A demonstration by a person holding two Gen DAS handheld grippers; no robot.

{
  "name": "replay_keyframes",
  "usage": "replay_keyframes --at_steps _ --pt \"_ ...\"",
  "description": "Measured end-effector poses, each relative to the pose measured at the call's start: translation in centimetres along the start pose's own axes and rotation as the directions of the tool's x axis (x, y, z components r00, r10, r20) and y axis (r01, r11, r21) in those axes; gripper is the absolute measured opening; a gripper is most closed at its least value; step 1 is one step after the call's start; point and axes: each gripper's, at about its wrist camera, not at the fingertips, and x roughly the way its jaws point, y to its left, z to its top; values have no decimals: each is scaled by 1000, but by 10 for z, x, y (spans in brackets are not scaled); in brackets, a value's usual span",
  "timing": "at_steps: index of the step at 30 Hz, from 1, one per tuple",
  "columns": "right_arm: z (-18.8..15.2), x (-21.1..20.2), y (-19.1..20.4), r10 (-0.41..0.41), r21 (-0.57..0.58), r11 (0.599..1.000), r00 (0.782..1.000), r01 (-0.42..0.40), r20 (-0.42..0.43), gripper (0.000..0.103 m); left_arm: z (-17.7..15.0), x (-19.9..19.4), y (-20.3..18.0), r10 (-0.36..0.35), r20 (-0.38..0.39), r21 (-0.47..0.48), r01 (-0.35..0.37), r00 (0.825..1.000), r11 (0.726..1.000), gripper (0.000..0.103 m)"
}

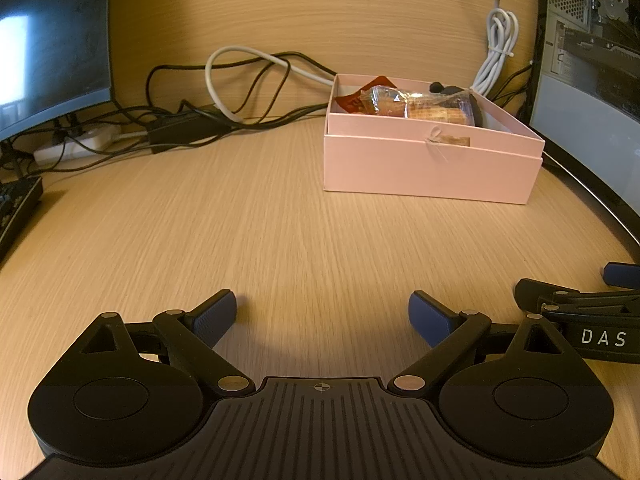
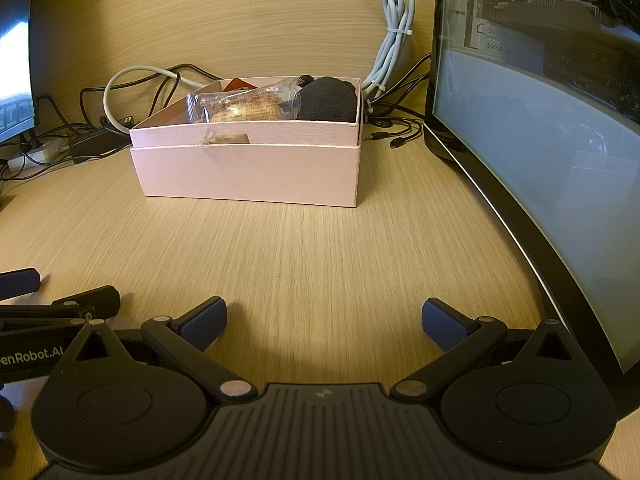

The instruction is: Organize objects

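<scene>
A pink cardboard box (image 1: 432, 168) (image 2: 248, 172) stands on the wooden desk, nested in its lid. Inside lie clear-wrapped snacks (image 1: 420, 106) (image 2: 244, 104), a red packet (image 1: 352, 100) and a dark round fuzzy thing (image 2: 328, 98). My left gripper (image 1: 322, 316) hovers low over the desk, well short of the box, open with nothing between its blue pads. My right gripper (image 2: 324, 322) is likewise open and empty, facing the box from the front. Each gripper's arm shows at the edge of the other's view.
Tangled black and white cables (image 1: 224, 92) and a power strip (image 1: 76, 142) lie behind the box. A monitor (image 1: 48, 40) and keyboard (image 1: 16, 208) stand at left. A computer case with glass side (image 2: 540, 140) walls the right. A bundled white cable (image 2: 394, 32) hangs at the back.
</scene>
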Motion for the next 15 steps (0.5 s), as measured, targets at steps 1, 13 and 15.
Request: replay_keyframes --at_steps 1,13,15 --pt "0 0 0 0 0 1000 1000 0 0 103 0 0 0 0 0 0 0 1000 1000 97" --pt "0 0 0 0 0 1000 1000 0 0 103 1 0 1 4 -1 -1 -4 1000 1000 98" --pt "0 0 0 0 0 1000 1000 0 0 103 1 0 1 4 -1 -1 -4 1000 1000 98"
